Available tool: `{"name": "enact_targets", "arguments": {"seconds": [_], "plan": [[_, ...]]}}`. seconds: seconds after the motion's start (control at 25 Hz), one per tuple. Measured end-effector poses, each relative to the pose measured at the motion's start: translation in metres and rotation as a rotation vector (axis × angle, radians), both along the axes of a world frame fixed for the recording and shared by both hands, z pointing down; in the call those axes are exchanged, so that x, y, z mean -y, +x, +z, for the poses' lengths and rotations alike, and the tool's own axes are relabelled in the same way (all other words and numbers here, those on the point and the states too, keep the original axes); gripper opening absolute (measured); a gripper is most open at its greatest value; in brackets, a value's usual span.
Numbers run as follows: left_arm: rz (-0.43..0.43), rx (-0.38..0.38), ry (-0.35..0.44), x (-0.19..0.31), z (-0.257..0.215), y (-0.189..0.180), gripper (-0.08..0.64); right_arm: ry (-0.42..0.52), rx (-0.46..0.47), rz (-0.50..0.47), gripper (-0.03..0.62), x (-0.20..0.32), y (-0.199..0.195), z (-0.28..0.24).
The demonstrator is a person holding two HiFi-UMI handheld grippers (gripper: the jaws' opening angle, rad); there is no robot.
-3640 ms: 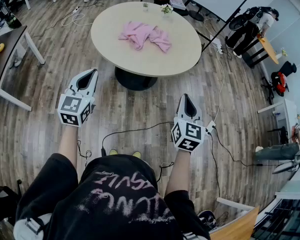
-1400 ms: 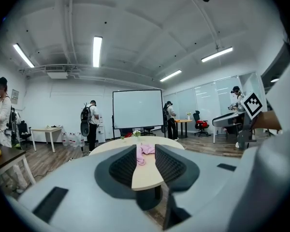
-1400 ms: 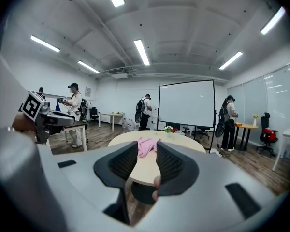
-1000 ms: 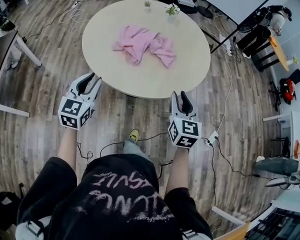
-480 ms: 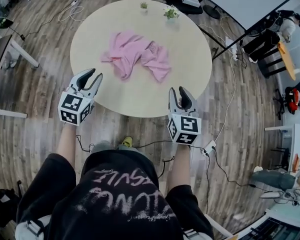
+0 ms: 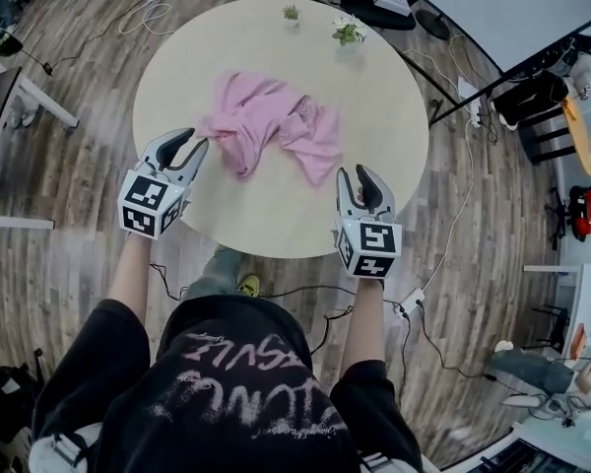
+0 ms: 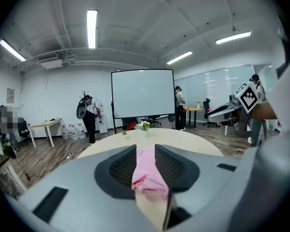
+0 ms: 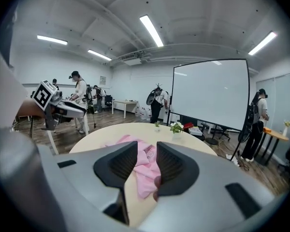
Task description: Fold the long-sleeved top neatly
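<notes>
A crumpled pink long-sleeved top (image 6: pixel 271 121) lies in a heap near the middle of a round beige table (image 6: pixel 374 77). My left gripper (image 6: pixel 185 142) hangs at the table's near left edge, open and empty, just short of the top's left side. My right gripper (image 6: pixel 356 175) is over the near right edge, also open and empty, a little short of the top's right hem. In the left gripper view the top (image 7: pixel 146 175) shows through the gap of the left gripper (image 7: pixel 145 149). The right gripper view frames the top (image 8: pixel 145 170) between the right gripper (image 8: pixel 147 146) jaws.
Two small potted plants (image 6: pixel 349 32) (image 6: pixel 292 12) stand at the table's far edge. A projection screen (image 7: pixel 142 95) stands behind it. Cables (image 6: pixel 414 294) trail over the wood floor to the right. A dark desk (image 6: pixel 0 97) is at the left. People stand around the room.
The table and pink top have come closer as the person walked up. Both grippers have moved forward from over the floor to the table's near edge. Their jaws keep the same gap.
</notes>
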State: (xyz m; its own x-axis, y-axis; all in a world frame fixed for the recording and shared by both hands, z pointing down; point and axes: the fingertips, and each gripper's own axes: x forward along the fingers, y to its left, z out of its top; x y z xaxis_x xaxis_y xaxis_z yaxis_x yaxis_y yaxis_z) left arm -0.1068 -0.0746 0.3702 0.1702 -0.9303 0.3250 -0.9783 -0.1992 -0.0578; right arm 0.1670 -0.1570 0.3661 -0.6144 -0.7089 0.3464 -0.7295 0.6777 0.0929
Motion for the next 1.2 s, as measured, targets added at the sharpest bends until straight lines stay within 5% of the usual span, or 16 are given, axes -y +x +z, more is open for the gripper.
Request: {"name": "enact_targets", "arguments": {"seconds": [0.72, 1.2], "plan": [[0.203, -0.001, -0.226, 0.171, 0.113, -0.028, 0.121, -0.131, -0.18, -0.171, 0.164, 0.153, -0.11, 0.093], [0.334, -0.022, -0.398, 0.207, 0.192, -0.013, 0.147, -0.282, -0.306, -0.406, 0.192, 0.21, -0.167, 0.162]]}}
